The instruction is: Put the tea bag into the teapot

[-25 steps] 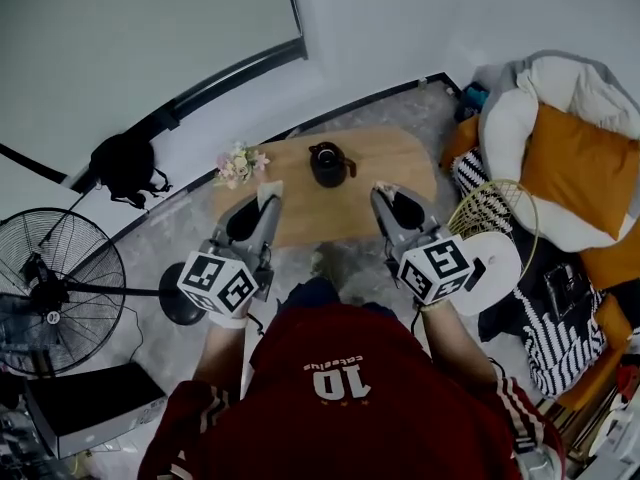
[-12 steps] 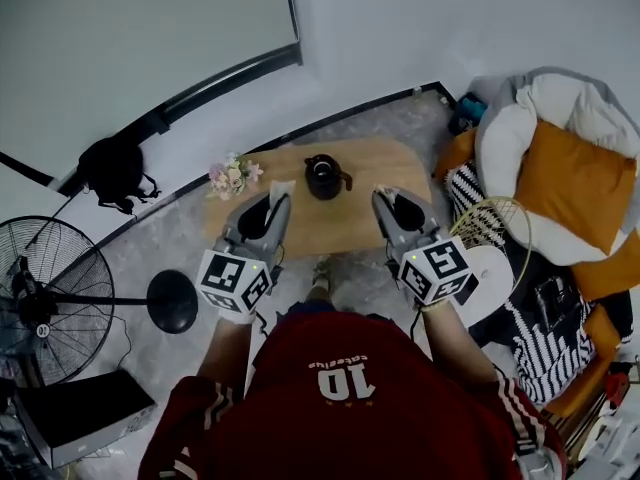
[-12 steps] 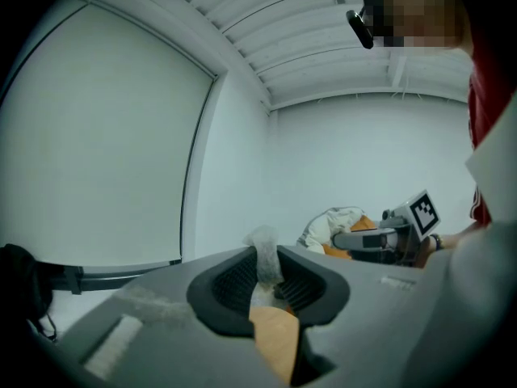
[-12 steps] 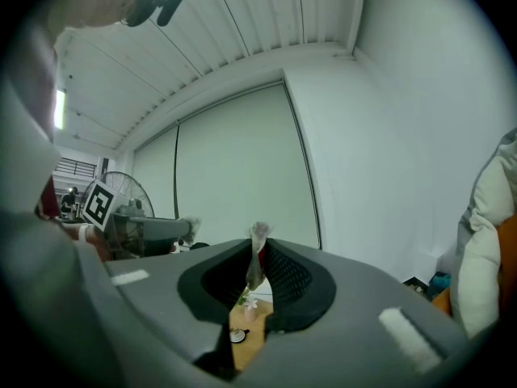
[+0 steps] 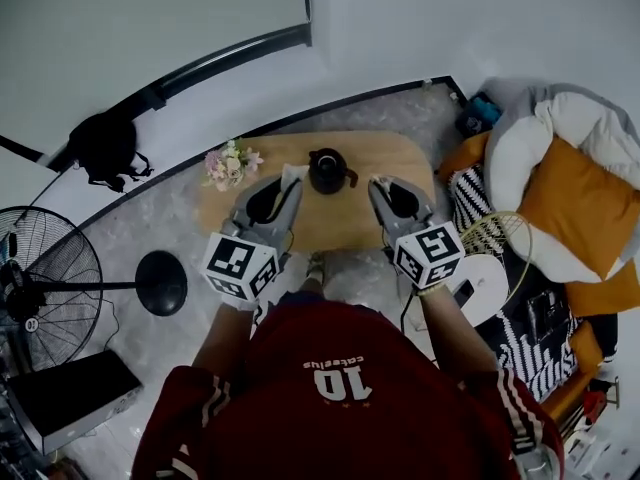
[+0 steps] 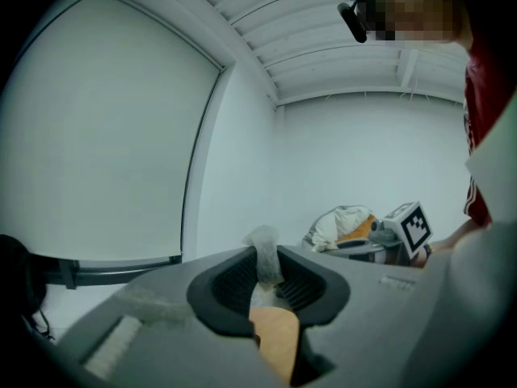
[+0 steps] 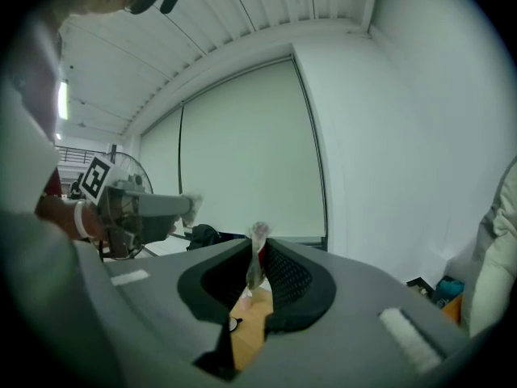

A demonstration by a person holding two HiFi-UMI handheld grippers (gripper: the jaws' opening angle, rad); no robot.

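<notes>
Task not complete. The tea bag [image 6: 263, 247] is not in the teapot [image 5: 328, 168]; it is clamped in the left gripper [image 5: 291, 176], whose jaws are closed to a narrow gap with the pads pressing on the bag. The right gripper [image 5: 378, 182] is likewise closed down on a thin pale strip [image 7: 256, 263] with a red speck; whether that is a tag or a second bag cannot be told. Both grippers hang over the table [image 5: 350, 230], one on either side of the teapot and near it, neither over its mouth. Whether a lid is on cannot be told.

Remaining: carry the bag over the opening and release it.

Orientation: the bag stands upright between the pads, long axis vertical, its top poking above the jaws.
</notes>
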